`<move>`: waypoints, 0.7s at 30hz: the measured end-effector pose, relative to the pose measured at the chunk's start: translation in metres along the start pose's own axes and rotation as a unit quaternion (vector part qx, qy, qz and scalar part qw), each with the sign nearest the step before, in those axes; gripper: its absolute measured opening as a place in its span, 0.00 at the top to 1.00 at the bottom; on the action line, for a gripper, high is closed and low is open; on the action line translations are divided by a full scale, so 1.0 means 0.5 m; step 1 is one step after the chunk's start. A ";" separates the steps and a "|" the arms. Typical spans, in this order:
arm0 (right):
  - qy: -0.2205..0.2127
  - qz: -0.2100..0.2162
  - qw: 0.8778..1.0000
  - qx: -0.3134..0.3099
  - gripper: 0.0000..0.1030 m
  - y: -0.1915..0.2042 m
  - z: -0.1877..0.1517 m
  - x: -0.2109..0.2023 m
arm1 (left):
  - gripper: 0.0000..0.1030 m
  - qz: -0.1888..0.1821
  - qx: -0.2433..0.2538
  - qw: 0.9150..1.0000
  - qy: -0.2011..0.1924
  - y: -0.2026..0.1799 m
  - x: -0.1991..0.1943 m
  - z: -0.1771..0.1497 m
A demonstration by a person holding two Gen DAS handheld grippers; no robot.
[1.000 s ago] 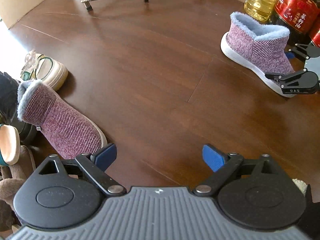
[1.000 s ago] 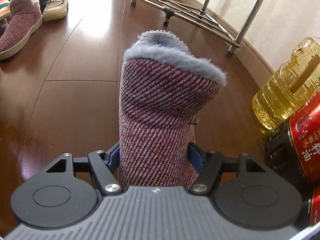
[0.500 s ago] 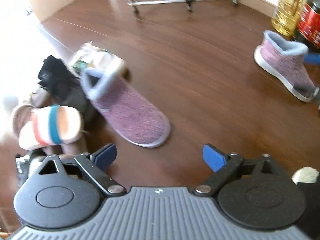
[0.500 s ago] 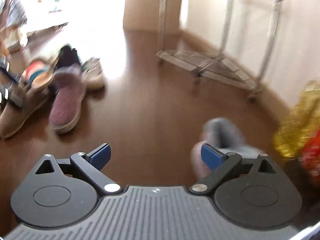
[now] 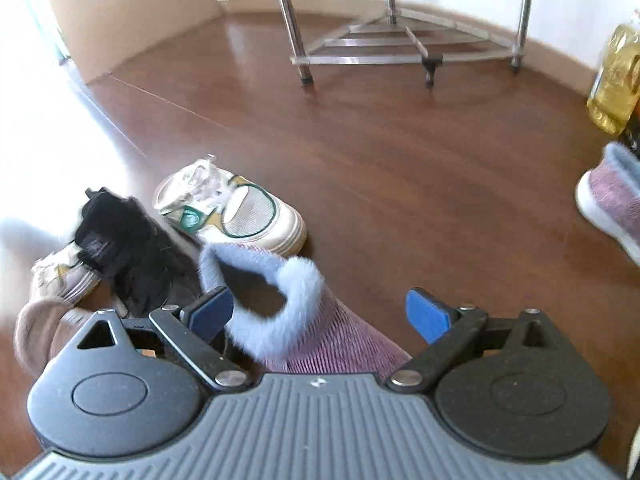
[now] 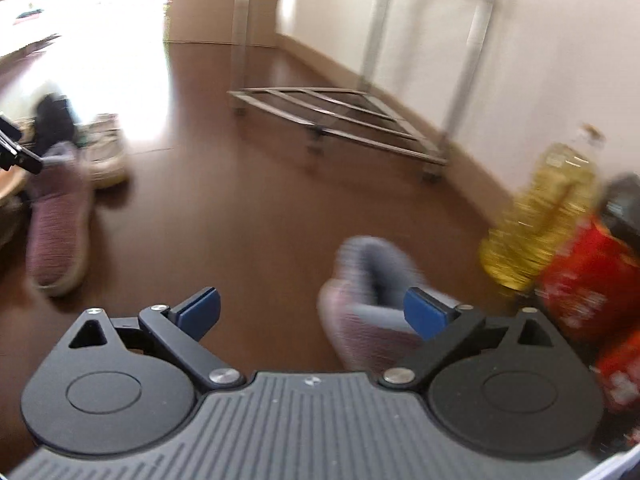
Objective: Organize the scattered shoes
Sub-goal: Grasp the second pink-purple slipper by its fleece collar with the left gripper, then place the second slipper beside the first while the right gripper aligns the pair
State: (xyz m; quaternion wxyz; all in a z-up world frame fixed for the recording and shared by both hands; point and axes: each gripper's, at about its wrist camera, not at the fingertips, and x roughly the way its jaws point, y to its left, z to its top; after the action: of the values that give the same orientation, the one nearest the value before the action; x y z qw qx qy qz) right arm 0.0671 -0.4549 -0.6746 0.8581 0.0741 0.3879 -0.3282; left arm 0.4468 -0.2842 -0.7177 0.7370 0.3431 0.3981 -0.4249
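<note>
Wood floor (image 5: pixel 400 168), left claw (image 5: pixel 320 314) wide around slipper (image 5: pixel 280 300)

Two fuzzy purple slippers with soft blue fur at the top. One purple slipper (image 5: pixel 320 332) close up, standing on the brown floor (image 5: pixel 400 168), opening facing up. Its twin, the second purple slipper (image 5: pixel 612 204), well apart at the right, white sole down. White sneaker (image 5: pixel 236 212) with green lines just behind the near slipper, laces loose. Black shoe (image 5: pixel 120 244) just beside the sneaker. Tan boot (image 5: pixel 40 324) at the left edge, partly hidden.
</note>
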 end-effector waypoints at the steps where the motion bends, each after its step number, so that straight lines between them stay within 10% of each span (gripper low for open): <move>1: 0.005 -0.014 1.000 0.021 0.01 -0.029 -0.005 -0.008 | 0.12 0.005 0.015 1.000 0.014 -0.004 0.026 0.006; 4: 0.018 -0.032 0.997 0.075 0.01 -0.087 -0.030 -0.024 | 0.59 0.004 0.025 0.996 0.084 -0.018 0.123 0.013; 10: 0.042 -0.051 0.987 0.148 0.01 -0.161 -0.107 -0.041 | 0.78 -0.014 -0.050 0.993 0.104 -0.073 0.112 0.014; 16: 0.053 -0.056 0.981 0.176 0.01 -0.182 -0.160 -0.037 | 0.82 -0.123 -0.119 0.975 0.140 -0.207 0.054 0.034; 21: 0.050 -0.047 0.981 0.179 0.01 -0.179 -0.181 -0.032 | 0.80 -0.239 -0.166 0.940 0.179 -0.410 0.054 0.051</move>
State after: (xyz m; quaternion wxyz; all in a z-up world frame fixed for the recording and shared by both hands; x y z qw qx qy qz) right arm -0.0522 -0.4817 -0.7139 0.7938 0.2249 0.3686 -0.4283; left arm 0.2786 -0.3978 -0.7642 0.5768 0.1812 0.6582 -0.4485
